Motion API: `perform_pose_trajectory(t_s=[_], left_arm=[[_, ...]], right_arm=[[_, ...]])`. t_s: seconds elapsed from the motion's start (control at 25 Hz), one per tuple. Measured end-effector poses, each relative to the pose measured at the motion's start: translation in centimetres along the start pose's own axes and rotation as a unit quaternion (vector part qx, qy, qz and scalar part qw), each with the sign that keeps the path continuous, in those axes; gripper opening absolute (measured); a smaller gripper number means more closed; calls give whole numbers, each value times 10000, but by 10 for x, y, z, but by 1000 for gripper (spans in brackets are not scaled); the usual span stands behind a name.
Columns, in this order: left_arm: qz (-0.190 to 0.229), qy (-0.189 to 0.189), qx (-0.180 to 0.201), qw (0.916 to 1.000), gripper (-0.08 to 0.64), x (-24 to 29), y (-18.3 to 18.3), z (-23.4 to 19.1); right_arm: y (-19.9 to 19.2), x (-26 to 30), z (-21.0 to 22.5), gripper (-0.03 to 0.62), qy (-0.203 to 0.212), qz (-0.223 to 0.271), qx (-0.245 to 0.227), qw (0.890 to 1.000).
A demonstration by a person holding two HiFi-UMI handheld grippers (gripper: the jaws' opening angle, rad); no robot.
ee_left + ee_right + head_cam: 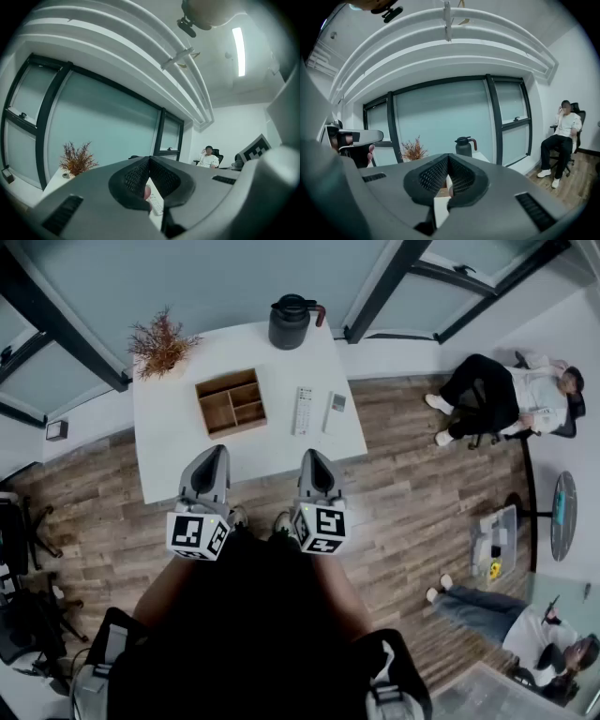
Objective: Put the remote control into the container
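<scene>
Task not started. Remote control (pixel 303 410) lying toward right edge of table (pixel 169 442), just beside wooden container (pixel 231 402), not inside. Left gripper (pixel 217 453) and right gripper (pixel 310 457) both closed, empty, hovering short of table's near edge. Pickup and placing remaining.

Wood floor (pixel 403 512), white table (pixel 164 448) (frosted windows (pixel 187 277))

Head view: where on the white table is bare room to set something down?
The table is bare along its near edge before the wooden container and between plant and kettle. Crowded: right part, with long remote and short remote.
</scene>
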State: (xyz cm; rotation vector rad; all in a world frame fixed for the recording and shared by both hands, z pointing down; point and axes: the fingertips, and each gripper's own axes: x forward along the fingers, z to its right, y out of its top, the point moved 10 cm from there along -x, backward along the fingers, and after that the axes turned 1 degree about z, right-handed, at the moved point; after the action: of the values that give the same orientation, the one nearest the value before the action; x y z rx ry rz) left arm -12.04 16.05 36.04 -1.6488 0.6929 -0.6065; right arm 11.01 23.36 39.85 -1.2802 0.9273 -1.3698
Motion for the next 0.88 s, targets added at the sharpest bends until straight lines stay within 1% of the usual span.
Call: perform_pose_trajectory(t_s=[0.32, 0.52, 0.68, 0.88], left_arm=[[-12, -79, -22, 10000, 8, -5, 4, -15], [-29, -261, -12, 9997, 8, -8, 4, -35], [-24, -421, -79, 9991, 8, -8, 7, -50], [-29, -597, -188, 9980, 8, 8, 10, -58]], right_arm=[[-4, 3, -14, 2, -110, -96, 6, 9999], [-13, 6, -26, 2, -354, -70, 219, 9991], [-16, 6, -37, 2, -541, -95, 248, 9982], [-12, 15, -38, 3, -728, -111, 221, 9970]])
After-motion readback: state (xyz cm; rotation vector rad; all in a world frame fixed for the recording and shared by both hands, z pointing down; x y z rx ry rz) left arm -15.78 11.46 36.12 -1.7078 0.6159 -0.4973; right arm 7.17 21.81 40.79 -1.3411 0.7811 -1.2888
